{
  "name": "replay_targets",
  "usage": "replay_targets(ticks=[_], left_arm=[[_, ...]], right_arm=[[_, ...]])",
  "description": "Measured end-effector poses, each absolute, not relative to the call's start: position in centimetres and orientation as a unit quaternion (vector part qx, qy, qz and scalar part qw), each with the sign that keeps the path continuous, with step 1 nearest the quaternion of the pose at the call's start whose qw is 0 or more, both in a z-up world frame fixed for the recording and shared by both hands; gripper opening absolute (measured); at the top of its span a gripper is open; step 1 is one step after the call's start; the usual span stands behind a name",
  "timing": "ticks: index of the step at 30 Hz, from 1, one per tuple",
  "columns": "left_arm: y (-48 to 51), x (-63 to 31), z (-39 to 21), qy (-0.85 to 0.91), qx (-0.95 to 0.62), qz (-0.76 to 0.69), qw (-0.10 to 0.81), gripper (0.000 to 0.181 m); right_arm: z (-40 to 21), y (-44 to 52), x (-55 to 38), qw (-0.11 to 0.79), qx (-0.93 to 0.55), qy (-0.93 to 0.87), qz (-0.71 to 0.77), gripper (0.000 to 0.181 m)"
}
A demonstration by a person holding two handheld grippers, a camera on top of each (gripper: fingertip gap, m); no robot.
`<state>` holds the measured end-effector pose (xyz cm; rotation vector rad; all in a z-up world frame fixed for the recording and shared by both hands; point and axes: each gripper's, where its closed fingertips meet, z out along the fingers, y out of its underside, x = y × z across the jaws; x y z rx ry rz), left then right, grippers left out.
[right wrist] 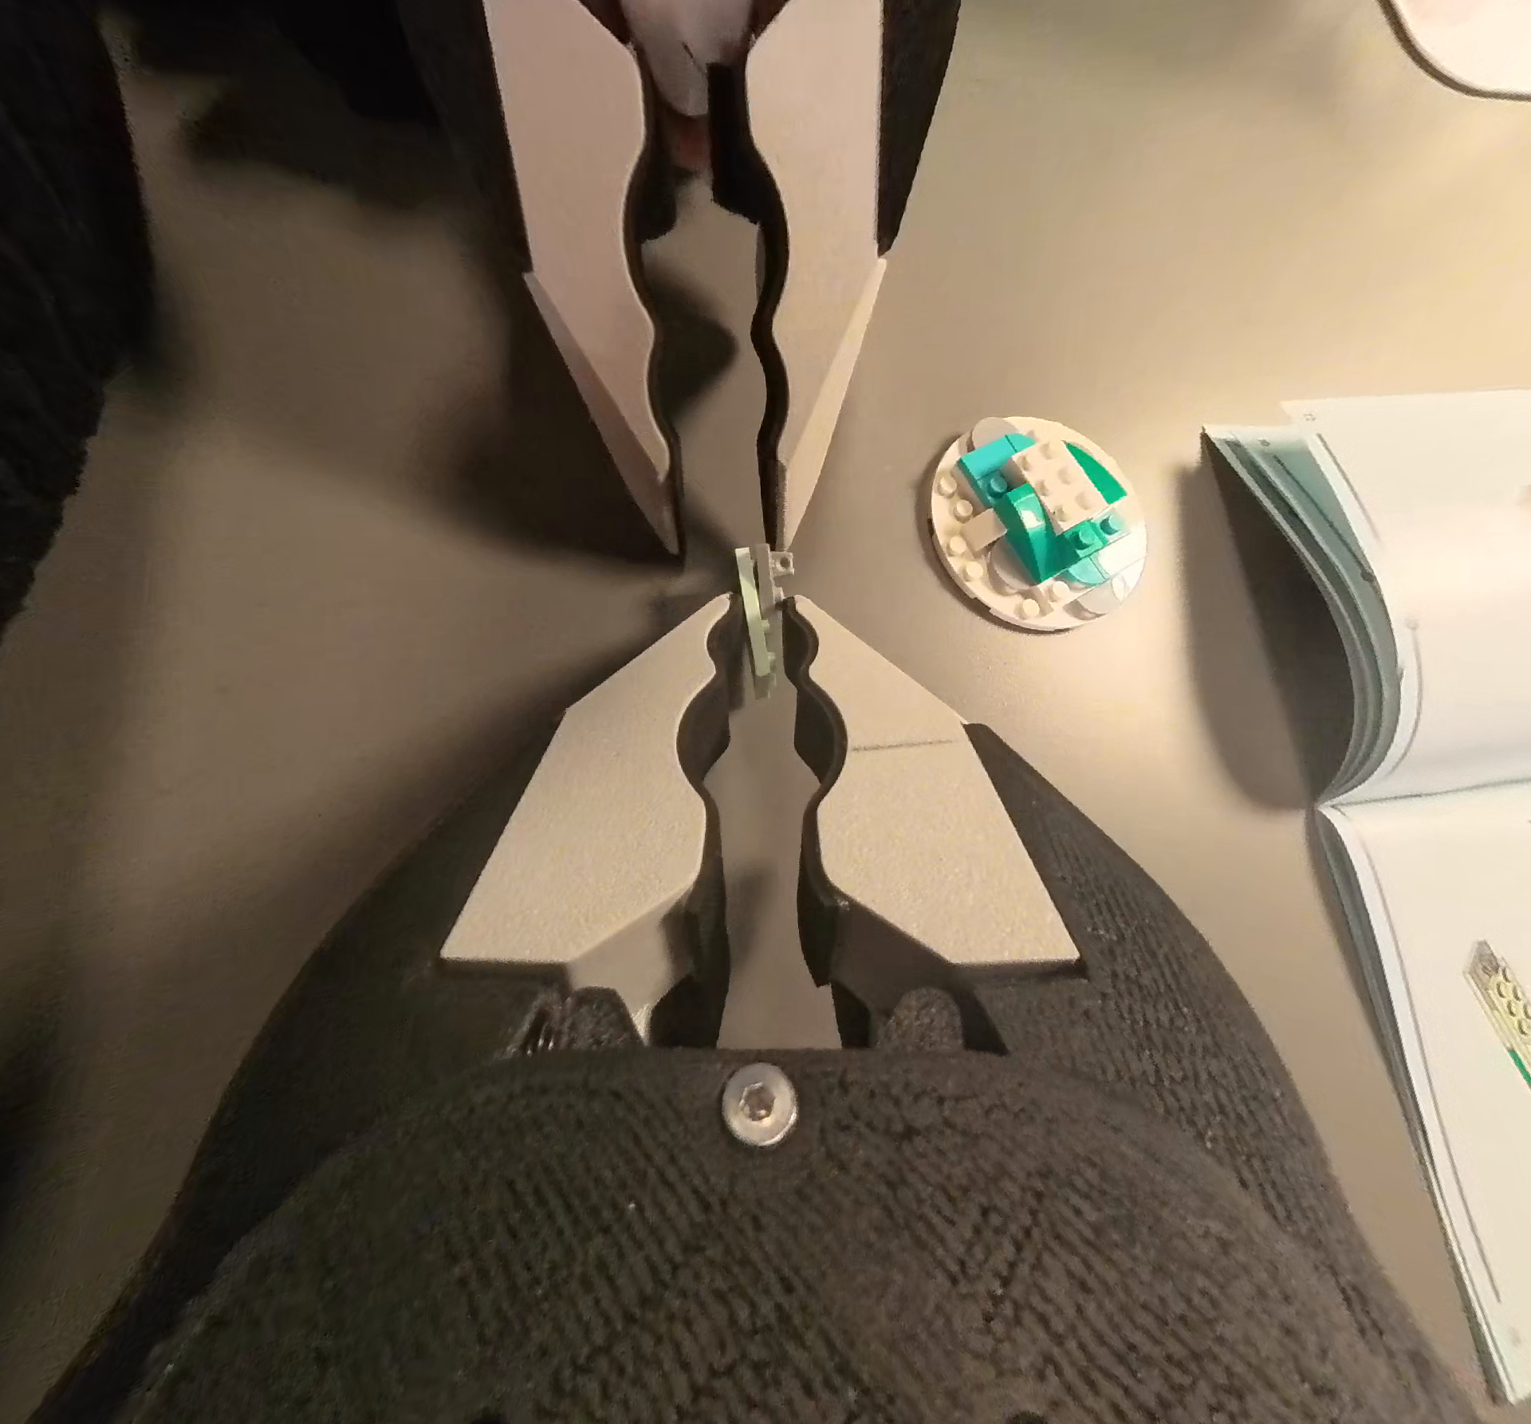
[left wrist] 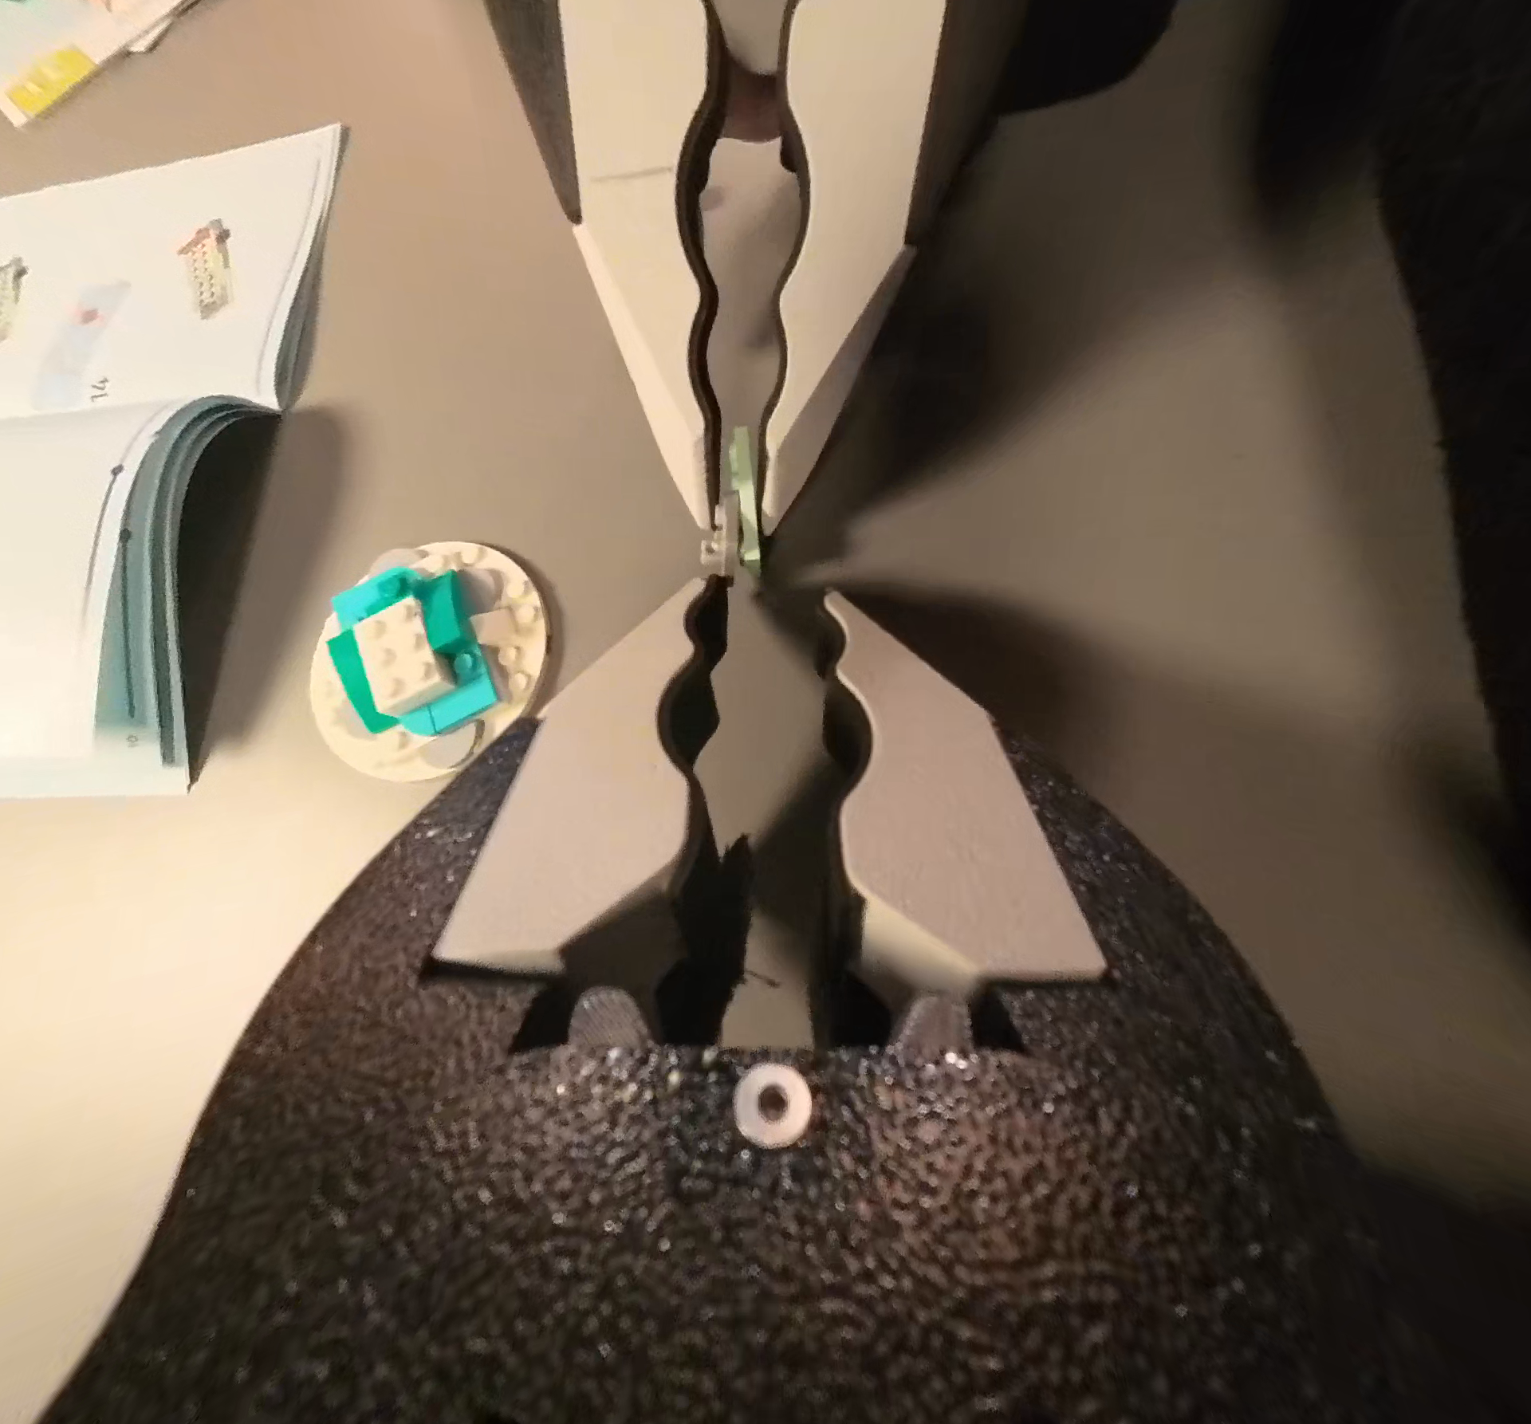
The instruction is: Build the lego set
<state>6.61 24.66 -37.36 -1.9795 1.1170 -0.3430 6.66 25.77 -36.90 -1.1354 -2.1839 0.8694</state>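
both grippers meet tip to tip above table (left wrist: 1077, 390). right gripper (right wrist: 758, 639) jaws pinched on pale green plate (right wrist: 758, 639) held on edge, small grey clip piece (right wrist: 777, 562) stuck to its far end. left gripper (left wrist: 733, 597) jaws nearly closed, tips at same sub-assembly; firm grip unclear. partial build (left wrist: 431, 651) sits on table, left in left wrist view: round white plate, teal slopes, white brick on top. instruction booklet (left wrist: 157, 432) open beside it. judgement: early-mid stage, base started, held piece not yet attached, much left.
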Motion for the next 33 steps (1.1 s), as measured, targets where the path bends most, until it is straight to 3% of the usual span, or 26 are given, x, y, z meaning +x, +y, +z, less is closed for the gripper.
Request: replay_targets(ticks=[10,15,33], left_arm=[[25.5,7.1,-37.4,0.438,-0.789,-0.13,0.412,0.024],[26.0,6.8,-37.6,0.431,-0.797,-0.117,0.407,0.012],[25.9,7.1,-37.7,0.411,-0.807,-0.176,0.386,0.01]], right_arm=[[-37.0,25.7,6.6,0.266,-0.428,-0.793,0.342,0.007],[-37.0,25.5,6.6,0.26,-0.428,-0.79,0.353,0.007],[-37.4,26.0,7.5,0.248,-0.411,-0.811,0.335,0.015]])
